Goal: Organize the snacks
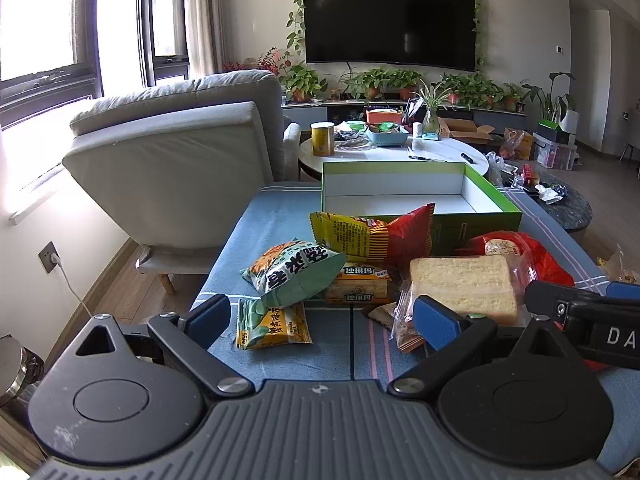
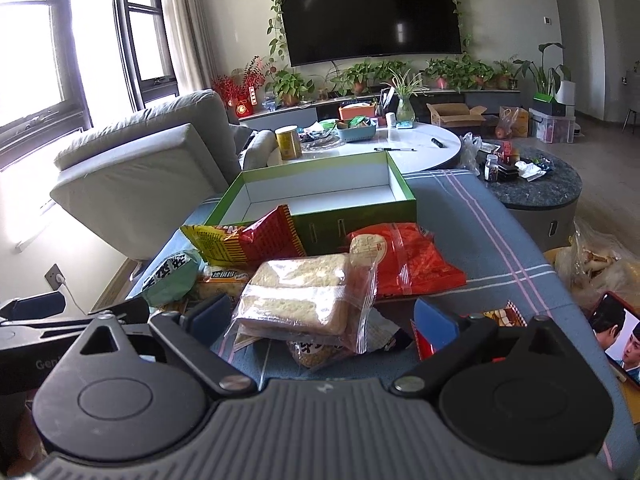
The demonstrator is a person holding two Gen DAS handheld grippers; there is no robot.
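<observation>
Gaping wide, both tongs (image 1: 320, 320) (image 2: 324, 320) hover at the snack pile's (image 2: 304, 280) near edge, before the green box (image 2: 360, 216).

Both wrist views looked low and close across the snack pile (image 1: 360, 264) toward the green box (image 2: 320, 200), side by side.

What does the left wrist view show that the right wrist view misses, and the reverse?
Left wrist only: a yellow-green snack packet flat on the cloth between the open left gripper fingers. Right wrist only: a phone playing video at the right edge. Both: the empty green box, bagged bread, and red-yellow chip bag. Right gripper is open.
</observation>
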